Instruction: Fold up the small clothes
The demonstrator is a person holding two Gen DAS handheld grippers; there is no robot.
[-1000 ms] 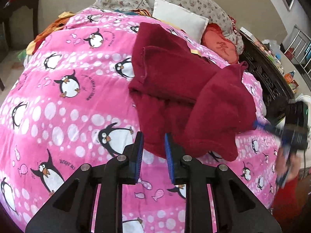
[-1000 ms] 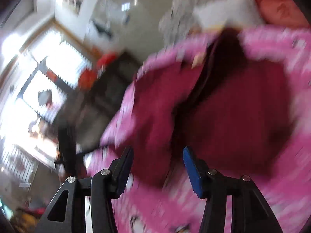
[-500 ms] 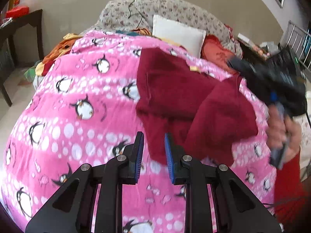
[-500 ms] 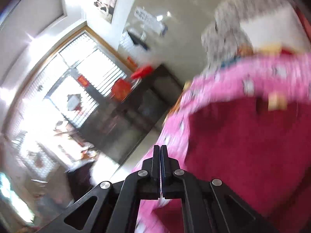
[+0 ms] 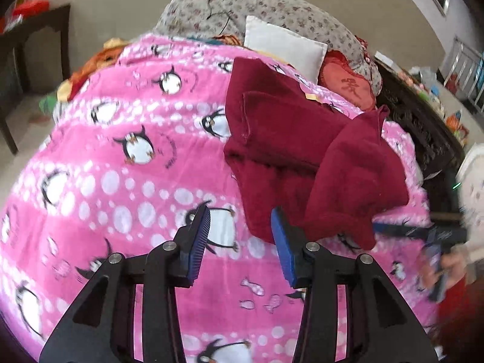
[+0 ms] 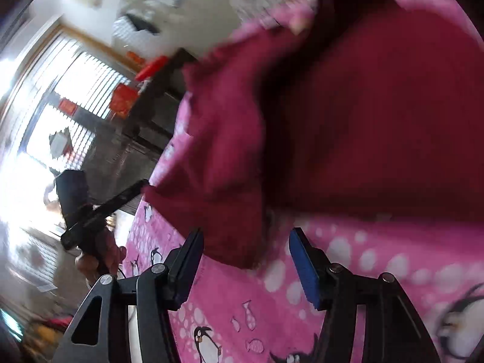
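A dark red garment [image 5: 290, 148] is lying partly folded on the pink penguin blanket [image 5: 127, 181], its long axis running from the near edge up toward the white pillow [image 5: 284, 47] at the head of the bed. One flap is lying doubled over its right side. The left gripper [image 5: 239, 236] is hovering just short of the garment's near hem, jaws spread wide and gripping nothing. The right gripper [image 6: 245, 260] is also standing wide open and empty, its fingers flanking the garment's near corner [image 6: 239, 242] without pinching it.
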